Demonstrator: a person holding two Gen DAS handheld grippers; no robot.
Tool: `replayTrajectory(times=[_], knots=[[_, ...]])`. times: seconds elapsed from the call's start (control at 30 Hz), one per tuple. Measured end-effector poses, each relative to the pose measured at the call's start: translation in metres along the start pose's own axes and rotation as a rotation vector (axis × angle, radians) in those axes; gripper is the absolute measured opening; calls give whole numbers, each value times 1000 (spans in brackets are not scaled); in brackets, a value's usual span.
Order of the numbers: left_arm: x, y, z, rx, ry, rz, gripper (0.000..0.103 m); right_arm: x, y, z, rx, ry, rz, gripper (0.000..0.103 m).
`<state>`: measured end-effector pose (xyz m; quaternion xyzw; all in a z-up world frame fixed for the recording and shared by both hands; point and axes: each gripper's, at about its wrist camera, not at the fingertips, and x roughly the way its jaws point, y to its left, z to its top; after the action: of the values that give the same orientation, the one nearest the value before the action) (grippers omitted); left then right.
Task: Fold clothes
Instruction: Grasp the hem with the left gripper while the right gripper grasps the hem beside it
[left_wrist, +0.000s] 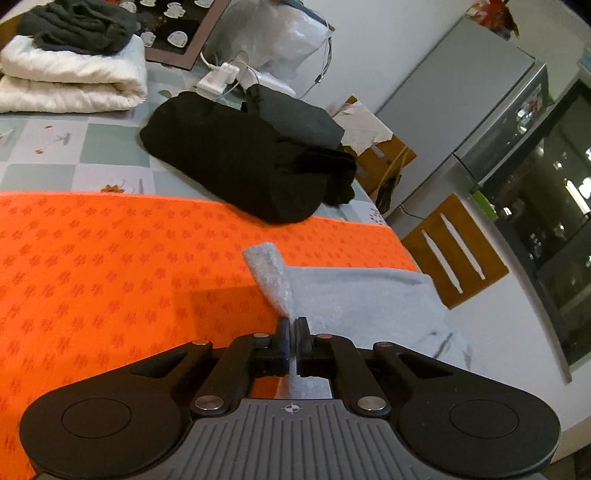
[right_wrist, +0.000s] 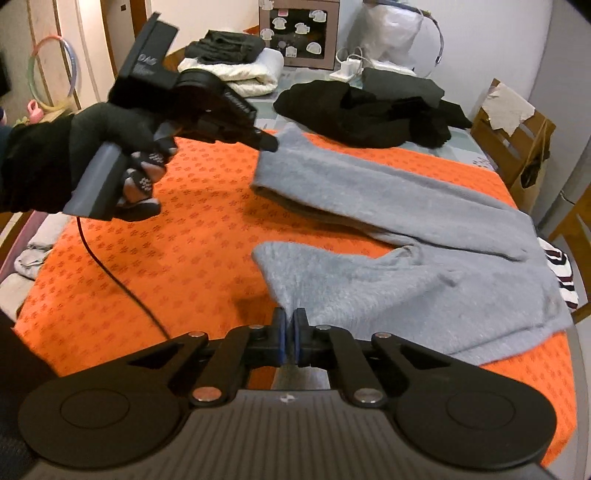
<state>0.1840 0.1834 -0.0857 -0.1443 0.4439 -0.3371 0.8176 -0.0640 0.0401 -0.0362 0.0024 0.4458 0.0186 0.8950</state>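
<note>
A fuzzy grey garment (right_wrist: 424, 258) with two long legs or sleeves lies spread on the orange patterned cloth (right_wrist: 166, 240). My left gripper (left_wrist: 293, 325) is shut on the end of one grey limb (left_wrist: 271, 273), lifted off the cloth. In the right wrist view the same left gripper (right_wrist: 271, 142), held by a gloved hand (right_wrist: 110, 129), pinches the far limb's end. My right gripper (right_wrist: 289, 317) is shut on the end of the near limb (right_wrist: 314, 269).
A black clothes heap (right_wrist: 369, 107) lies beyond the orange cloth. Folded white bedding (left_wrist: 70, 77) with dark clothes on top sits at the table's far side, near a charger (left_wrist: 218, 77) and a plastic bag (left_wrist: 288, 33). Wooden chairs (left_wrist: 454, 254) stand off the right edge.
</note>
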Motion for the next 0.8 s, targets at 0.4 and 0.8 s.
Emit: replayTrajectory(times=[0.4, 0.8], knots=[[-78, -2, -62, 14, -20, 72, 5, -31, 33, -45, -8, 2, 51, 2], [-58, 23, -57, 63, 57, -19, 5, 40, 65, -73, 98, 38, -347, 52]])
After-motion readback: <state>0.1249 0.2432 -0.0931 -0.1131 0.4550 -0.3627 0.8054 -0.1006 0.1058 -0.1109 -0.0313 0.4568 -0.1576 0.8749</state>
